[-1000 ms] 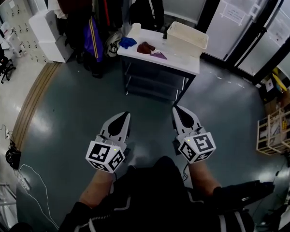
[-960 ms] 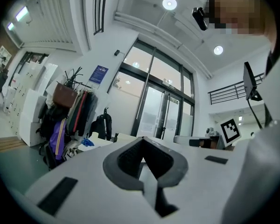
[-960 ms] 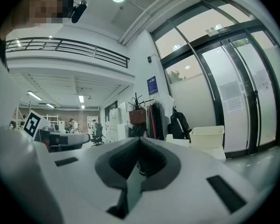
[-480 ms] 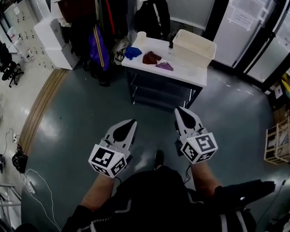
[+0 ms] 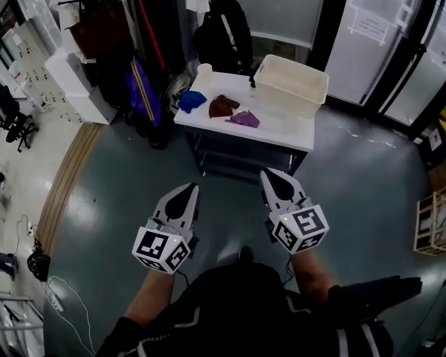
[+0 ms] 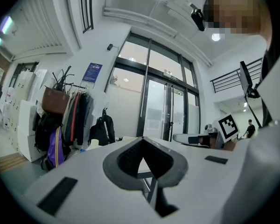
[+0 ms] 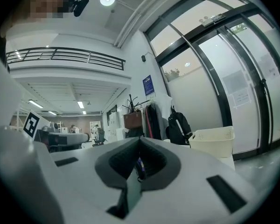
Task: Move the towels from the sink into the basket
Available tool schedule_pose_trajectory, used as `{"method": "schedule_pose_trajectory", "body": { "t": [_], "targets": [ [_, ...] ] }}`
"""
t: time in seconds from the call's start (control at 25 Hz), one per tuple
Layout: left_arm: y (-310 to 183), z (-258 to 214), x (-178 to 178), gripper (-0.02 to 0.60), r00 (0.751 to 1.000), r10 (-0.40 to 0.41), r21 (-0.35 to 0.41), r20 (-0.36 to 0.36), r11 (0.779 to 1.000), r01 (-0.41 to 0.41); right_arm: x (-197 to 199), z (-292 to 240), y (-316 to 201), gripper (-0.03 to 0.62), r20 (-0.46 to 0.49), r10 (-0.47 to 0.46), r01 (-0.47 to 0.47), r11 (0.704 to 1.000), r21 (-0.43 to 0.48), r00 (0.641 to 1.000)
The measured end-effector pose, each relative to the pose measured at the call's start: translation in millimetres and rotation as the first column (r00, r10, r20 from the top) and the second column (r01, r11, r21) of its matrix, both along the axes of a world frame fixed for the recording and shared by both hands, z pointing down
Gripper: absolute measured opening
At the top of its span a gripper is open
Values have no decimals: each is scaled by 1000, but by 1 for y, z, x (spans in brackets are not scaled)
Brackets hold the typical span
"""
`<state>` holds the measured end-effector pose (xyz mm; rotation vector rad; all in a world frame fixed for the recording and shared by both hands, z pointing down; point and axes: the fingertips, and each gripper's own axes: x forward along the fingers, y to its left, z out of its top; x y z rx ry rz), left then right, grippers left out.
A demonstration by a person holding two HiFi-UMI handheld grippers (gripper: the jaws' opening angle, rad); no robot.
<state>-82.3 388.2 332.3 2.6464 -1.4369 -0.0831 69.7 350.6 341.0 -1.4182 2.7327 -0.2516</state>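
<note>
I count three towels on the white table (image 5: 282, 129): a blue towel (image 5: 191, 100) at its left end, a brown towel (image 5: 222, 105) just beside it, and a purple towel (image 5: 244, 119) next along. The white basket (image 5: 288, 100) stands on the right part of the same table, apart from the towels, with a pale cup (image 5: 204, 73) at the back left corner. Both claws are well short of the table, out over the grey floor (image 5: 111, 192) and pointing toward it. My left claw (image 5: 190, 188) is closed, nothing in it. My right claw (image 5: 268, 174) is likewise pressed together and empty. Coats (image 5: 137, 47) and a black backpack (image 5: 221, 32) hang behind.
</note>
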Motion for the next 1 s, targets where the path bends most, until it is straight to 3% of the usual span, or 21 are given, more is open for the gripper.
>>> {"method": "schedule_pose_trajectory", "body": {
  "t": [0.52,0.76,1.0],
  "targets": [
    [-92,3,38,6,998,-52,13,32,999,52,47,17,-80,6,-2,-43,43,999,-29,999],
    [-117,10,26,6,994,-77,-69,-79,995,72,43,22,-107,6,-1,-61,61,997,-43,998],
    [-153,24,14,6,998,-58,-45,-13,997,57,25,36,-138,6,-38,-61,58,996,-66,997]
  ]
}}
